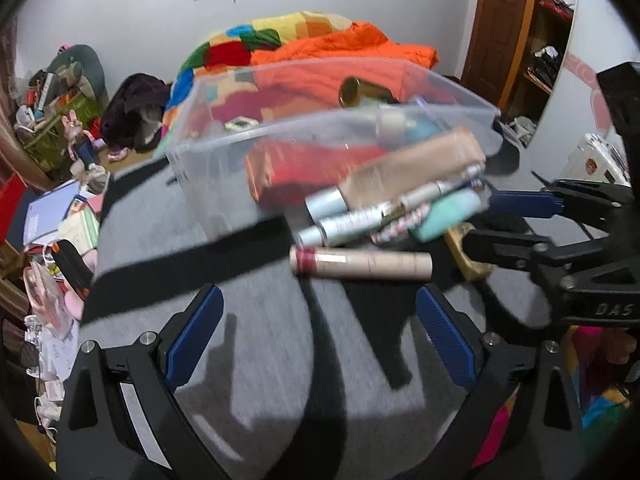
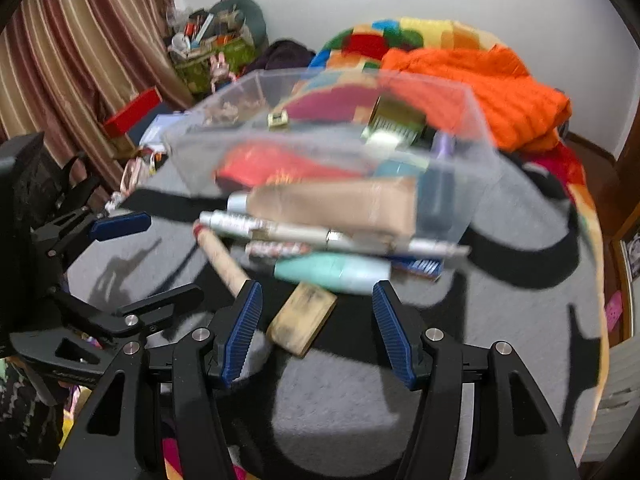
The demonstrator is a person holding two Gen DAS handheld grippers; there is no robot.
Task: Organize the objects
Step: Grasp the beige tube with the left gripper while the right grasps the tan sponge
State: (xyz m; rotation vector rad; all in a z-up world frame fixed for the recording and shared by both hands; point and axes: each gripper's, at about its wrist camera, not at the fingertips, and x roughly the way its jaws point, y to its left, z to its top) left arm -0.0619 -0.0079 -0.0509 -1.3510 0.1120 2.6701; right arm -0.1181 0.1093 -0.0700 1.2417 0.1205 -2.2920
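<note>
A clear plastic bin [image 1: 208, 176] [image 2: 472, 120] lies tipped on its side on a grey blanket [image 1: 248, 360] [image 2: 344, 392], with cosmetics spilling from its mouth. A beige tube with a red band [image 1: 360, 263] [image 2: 222, 258], a mint bottle [image 1: 448, 216] [image 2: 332, 274], silver tubes [image 1: 344, 224] [image 2: 280, 232] and a wooden block [image 2: 302, 318] lie in front. My left gripper [image 1: 320, 336] is open and empty, just short of the beige tube. My right gripper [image 2: 316, 332] is open, with the wooden block between its fingers. The right gripper also shows at the right of the left wrist view [image 1: 504, 220].
Orange and patchwork bedding [image 1: 340, 48] [image 2: 480, 76] is piled behind the bin. Cluttered books and boxes [image 1: 60, 216] lie to the left, near a striped curtain [image 2: 80, 48]. A wooden door [image 1: 504, 20] stands at the right.
</note>
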